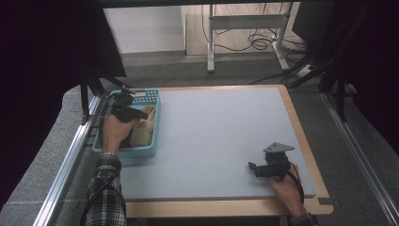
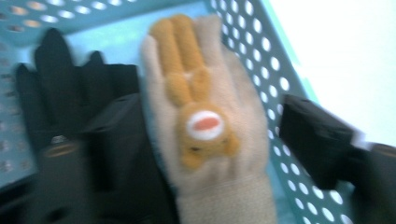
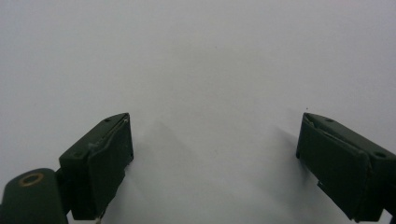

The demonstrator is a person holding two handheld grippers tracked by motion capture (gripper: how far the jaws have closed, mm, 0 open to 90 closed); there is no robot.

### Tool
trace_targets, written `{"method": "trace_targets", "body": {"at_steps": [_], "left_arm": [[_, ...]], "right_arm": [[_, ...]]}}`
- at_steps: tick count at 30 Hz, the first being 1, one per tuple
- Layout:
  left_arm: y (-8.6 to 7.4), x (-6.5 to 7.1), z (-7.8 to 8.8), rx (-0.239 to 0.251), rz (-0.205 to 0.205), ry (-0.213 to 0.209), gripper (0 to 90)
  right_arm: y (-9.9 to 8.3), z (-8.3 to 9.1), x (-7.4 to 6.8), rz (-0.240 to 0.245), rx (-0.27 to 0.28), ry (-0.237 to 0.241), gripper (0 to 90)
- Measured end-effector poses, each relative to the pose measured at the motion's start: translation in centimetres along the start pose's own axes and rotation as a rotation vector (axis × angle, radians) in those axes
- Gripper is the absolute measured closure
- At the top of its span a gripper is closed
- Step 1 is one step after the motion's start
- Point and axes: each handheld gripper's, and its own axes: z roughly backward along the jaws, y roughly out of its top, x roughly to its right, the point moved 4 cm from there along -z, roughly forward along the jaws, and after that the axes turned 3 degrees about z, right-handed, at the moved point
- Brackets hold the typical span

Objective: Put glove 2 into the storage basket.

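I have my left claw (image 1: pixel 126 107) hanging over the perforated teal plastic basket (image 1: pixel 154 123), its jaws parted to either side of the beige knitted glove with an orange plush rabbit sewn on its back (image 2: pixel 205 130); the pads are not pressing on it, so the claw is released for now. The glove lies flat in the basket directly ahead of and below the claw, cuff toward me, with a black glove (image 2: pixel 70 88) just beside it on the claw's left and the basket's holed wall close on the claw's right. To pick it cleanly, I judge I should lower straight down and centre on the cuff or the palm, keeping the left jaw off the black glove so I do not gather both. The right jaw looks near the basket wall, so a small shift away from it seems wise. My right claw (image 3: pixel 212 154) rests released above the bare pale grey counter (image 1: pixel 226 136), well apart.
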Motion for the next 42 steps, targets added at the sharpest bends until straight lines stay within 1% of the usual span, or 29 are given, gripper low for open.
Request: {"method": "trace_targets", "body": {"at_steps": [1,2,5,6,8,9,11,12,15,16,18,19,21,23,25,26,27,28,33,34,35,36,37,38,39,40,41,42], "left_arm": [[-0.1,-0.3,0.2,0.004,0.004,0.025,37.2],[-0.3,-0.7,0.1,0.0,0.009,0.052,48.7],[-1.0,-1.4,-0.6,-0.033,0.018,0.082,78.8],[-1.5,-1.9,-1.4,-0.059,0.015,0.1,83.8],[-1.9,-2.2,-2.3,-0.084,0.028,0.112,89.9],[-1.9,-2.2,-2.3,-0.084,0.028,0.112,90.0],[-2.1,-2.3,-3.2,-0.103,0.033,0.108,90.0],[-2.1,-2.0,-3.8,-0.108,0.034,0.095,90.0],[-1.8,-1.1,-4.5,-0.112,0.021,0.084,90.0],[-1.8,-1.1,-4.5,-0.112,0.021,0.084,90.0],[-1.5,0.0,-4.8,-0.117,-0.004,0.088,90.0],[-1.5,0.0,-4.8,-0.117,-0.004,0.088,90.0],[-1.4,0.5,-4.8,-0.117,-0.01,0.086,90.0],[-1.4,0.6,-4.8,-0.118,-0.01,0.082,90.0],[-1.5,0.3,-4.8,-0.112,-0.002,0.075,90.0],[-1.6,-0.1,-4.7,-0.102,0.007,0.071,90.0],[-1.6,-0.1,-4.7,-0.102,0.007,0.071,90.0],[-1.6,-0.4,-4.6,-0.092,0.007,0.084,90.0],[-1.6,-1.2,-3.7,-0.048,0.024,0.119,69.5],[-1.6,-1.3,-3.5,-0.04,0.031,0.124,66.9],[-1.6,-1.4,-3.3,-0.036,0.034,0.129,60.4],[-1.6,-1.5,-3.2,-0.03,0.036,0.133,60.4],[-1.6,-1.8,-2.7,-0.018,0.044,0.146,54.8],[-1.6,-1.8,-2.7,-0.018,0.044,0.146,52.3],[-1.6,-2.0,-2.6,-0.005,0.057,0.147,49.7],[-1.6,-2.1,-2.4,-0.002,0.06,0.15,47.9],[-1.6,-2.2,-2.1,0.012,0.068,0.146,45.7],[-1.6,-2.4,-1.6,0.036,0.079,0.133,42.6]], "right_arm": [[0.0,0.0,0.0,0.0,0.0,0.0,10.3],[0.0,0.0,0.0,0.0,0.0,0.0,10.3],[0.0,0.0,0.0,-0.001,0.0,0.0,10.3],[0.0,0.0,0.0,-0.001,0.0,0.0,10.3],[0.0,0.0,0.0,-0.002,0.0,0.0,10.3],[0.0,0.0,0.0,-0.002,0.0,0.0,10.3],[0.0,0.0,0.0,-0.002,0.0,0.0,10.3],[0.0,0.0,0.0,0.0,0.0,0.001,10.3],[0.0,0.0,0.0,-0.001,-0.001,0.001,10.3],[0.0,0.0,0.0,-0.001,-0.001,0.001,10.3],[0.0,0.0,0.0,-0.002,0.0,0.0,10.3],[0.0,0.0,0.0,-0.002,0.0,0.0,10.3],[0.0,0.0,0.0,0.0,-0.001,0.001,10.3],[0.0,0.0,0.0,-0.001,0.0,0.0,10.3],[0.0,0.0,0.0,-0.002,0.0,0.0,10.3],[0.0,0.0,0.0,-0.001,0.0,0.0,10.3],[0.0,0.0,0.0,-0.001,0.0,0.0,10.3],[0.0,0.0,0.0,-0.001,0.0,0.0,10.3],[0.0,0.0,0.0,-0.001,0.0,0.001,10.3],[0.0,0.0,0.0,-0.002,0.0,0.001,10.3],[0.0,0.0,0.0,-0.001,0.0,0.0,10.3],[0.0,0.0,0.0,-0.001,0.0,0.0,10.3],[0.0,0.0,0.0,-0.002,0.0,0.001,10.3],[0.0,0.0,0.0,-0.001,-0.001,0.0,10.3],[0.0,0.0,0.0,-0.002,0.0,0.0,10.3],[0.0,0.0,0.0,-0.001,0.0,0.0,10.3],[0.0,0.0,0.0,-0.001,0.0,0.0,10.3],[0.0,0.0,0.0,-0.001,0.0,0.0,10.3]]}}
